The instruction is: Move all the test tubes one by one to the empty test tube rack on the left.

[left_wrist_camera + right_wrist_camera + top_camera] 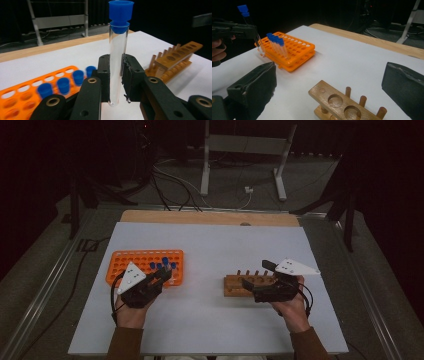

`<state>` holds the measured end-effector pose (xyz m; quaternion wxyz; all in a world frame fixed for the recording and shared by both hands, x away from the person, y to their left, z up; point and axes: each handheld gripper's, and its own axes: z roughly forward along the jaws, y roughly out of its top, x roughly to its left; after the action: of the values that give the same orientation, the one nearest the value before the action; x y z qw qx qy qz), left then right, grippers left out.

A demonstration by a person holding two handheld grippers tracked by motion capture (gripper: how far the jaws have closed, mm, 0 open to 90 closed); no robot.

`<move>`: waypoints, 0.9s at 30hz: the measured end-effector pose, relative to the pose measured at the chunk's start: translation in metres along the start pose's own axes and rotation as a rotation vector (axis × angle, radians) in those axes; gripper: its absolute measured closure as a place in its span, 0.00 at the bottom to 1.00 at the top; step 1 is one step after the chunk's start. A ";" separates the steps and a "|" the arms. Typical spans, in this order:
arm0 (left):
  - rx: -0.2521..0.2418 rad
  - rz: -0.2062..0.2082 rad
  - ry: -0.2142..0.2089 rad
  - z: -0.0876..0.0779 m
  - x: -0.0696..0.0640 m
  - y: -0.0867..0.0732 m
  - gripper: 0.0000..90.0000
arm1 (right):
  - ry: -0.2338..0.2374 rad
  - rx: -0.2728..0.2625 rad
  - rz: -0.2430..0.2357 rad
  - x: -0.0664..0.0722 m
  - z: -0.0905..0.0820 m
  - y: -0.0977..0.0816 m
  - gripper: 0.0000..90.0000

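Starting at the left of the table, an orange rack [125, 262] is sitting on the white table surface [210, 320], with several blue-capped tubes [277, 45] standing upright in its holes near its right end. Just beside that end, the left gripper [161, 274] is clamping a clear test tube [116, 65] with a blue cap [120, 15]. In the left gripper view the tube is standing upright between the two black pads, its rounded bottom showing just below them and its capped top rising well above. In the right gripper view the tube is hanging clear of the rack, next to its near corner.

Toward the right, a wooden rack [240, 284] is resting on the table, well apart from the orange one; the holes showing in the right gripper view are empty. The right gripper [257, 279] is hovering just beside and over this wooden rack [339, 102], its jaws standing wide apart with nothing between them.
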<state>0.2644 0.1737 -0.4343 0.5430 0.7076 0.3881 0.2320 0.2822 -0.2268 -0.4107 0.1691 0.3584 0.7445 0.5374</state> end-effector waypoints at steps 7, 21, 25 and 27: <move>-0.007 -0.017 0.044 -0.007 0.013 -0.001 0.87 | -0.001 -0.011 0.003 -0.002 -0.003 0.001 0.00; -0.005 -0.056 0.142 -0.014 0.033 -0.011 0.87 | -0.002 -0.029 0.011 -0.006 -0.007 0.002 0.00; -0.001 -0.059 0.172 -0.015 0.038 -0.013 0.87 | 0.000 -0.031 0.008 -0.006 -0.007 0.002 0.00; -0.001 -0.066 0.184 -0.015 0.040 -0.015 0.87 | 0.001 -0.031 0.008 -0.006 -0.007 0.002 0.00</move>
<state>0.2724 0.2162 -0.4479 0.5127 0.6698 0.4595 0.2782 0.2824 -0.2352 -0.4070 0.1722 0.3587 0.7346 0.5497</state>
